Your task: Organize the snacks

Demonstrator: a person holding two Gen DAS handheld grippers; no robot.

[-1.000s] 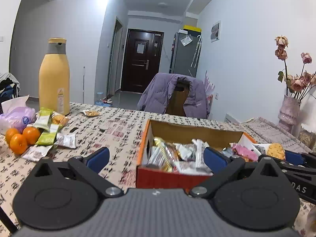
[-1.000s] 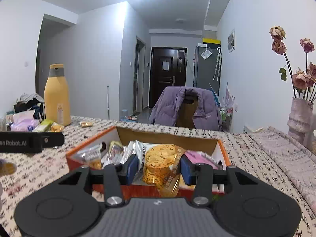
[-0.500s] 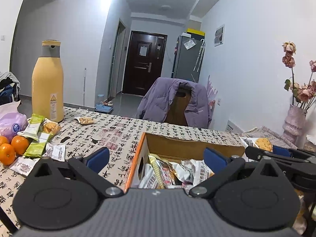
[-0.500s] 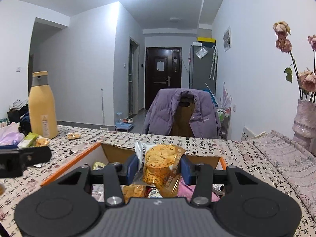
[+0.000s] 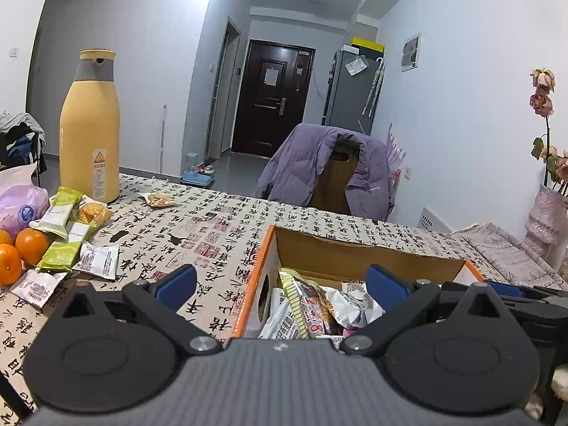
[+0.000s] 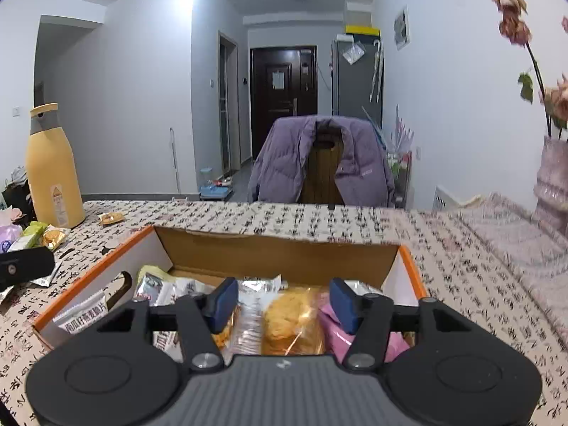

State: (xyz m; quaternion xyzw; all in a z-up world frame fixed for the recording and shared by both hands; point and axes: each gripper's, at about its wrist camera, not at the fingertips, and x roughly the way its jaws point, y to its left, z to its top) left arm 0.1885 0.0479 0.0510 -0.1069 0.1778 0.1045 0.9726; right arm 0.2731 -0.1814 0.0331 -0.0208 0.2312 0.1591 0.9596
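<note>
earlier clamped on the orange-yellow snack packet [image 6: 293, 323] and held up over the box; now right hand-held gripper [image 6: 282, 300] opening, blue pads clear of the packet on both sides, packet dropped into the cardboard box [image 6: 277, 252] among the others. gone from the left-wrist view too, where the packet sat pinched at the right edge before. left hand-held gripper [image 5: 280, 282] spread wide as before, nothing between its pads, hovering over the box's near left corner.

inside the orange-rimmed box: the released packet lying between a pink packet [image 6: 335, 330] on its right and a clear crinkly wrapper [image 6: 248, 319] on its left, plus silver and white wrappers [image 6: 159, 287] toward the left wall.

outside the box, on the desk [image 5: 213, 234]: green and white snack packets [image 5: 64, 234] beside two oranges [image 5: 21, 255], a lone small packet [image 5: 159, 199] near the yellow bottle [image 5: 90, 127].
</note>
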